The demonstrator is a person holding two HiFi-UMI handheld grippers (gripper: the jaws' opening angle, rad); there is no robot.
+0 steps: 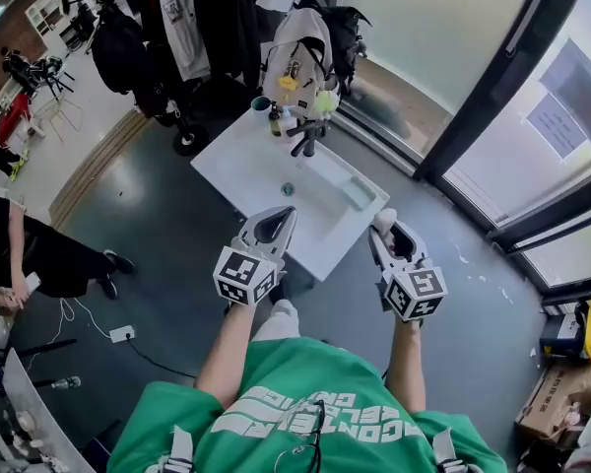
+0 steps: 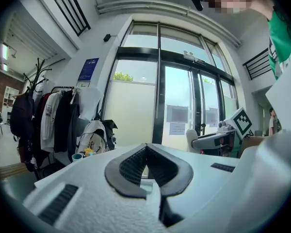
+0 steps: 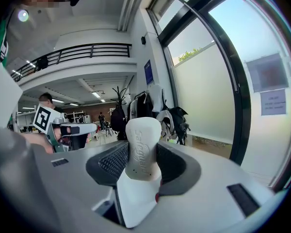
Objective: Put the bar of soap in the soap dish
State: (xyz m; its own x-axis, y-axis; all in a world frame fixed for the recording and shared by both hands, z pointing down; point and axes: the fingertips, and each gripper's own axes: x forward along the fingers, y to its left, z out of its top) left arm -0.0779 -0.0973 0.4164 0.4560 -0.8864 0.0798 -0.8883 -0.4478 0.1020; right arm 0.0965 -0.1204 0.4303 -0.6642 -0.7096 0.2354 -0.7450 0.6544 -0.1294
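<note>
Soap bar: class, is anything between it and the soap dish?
Nothing visible. The white soap bar, clamped in the right tool, hangs apart from the pale rectangular soap dish on the white washbasin.

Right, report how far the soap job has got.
Done: the bar of soap is clamped in the right hand-held gripper. In hand: it is held in the air beside the sink. Left: setting it in what looks like the soap dish on the sink's edge.
</note>
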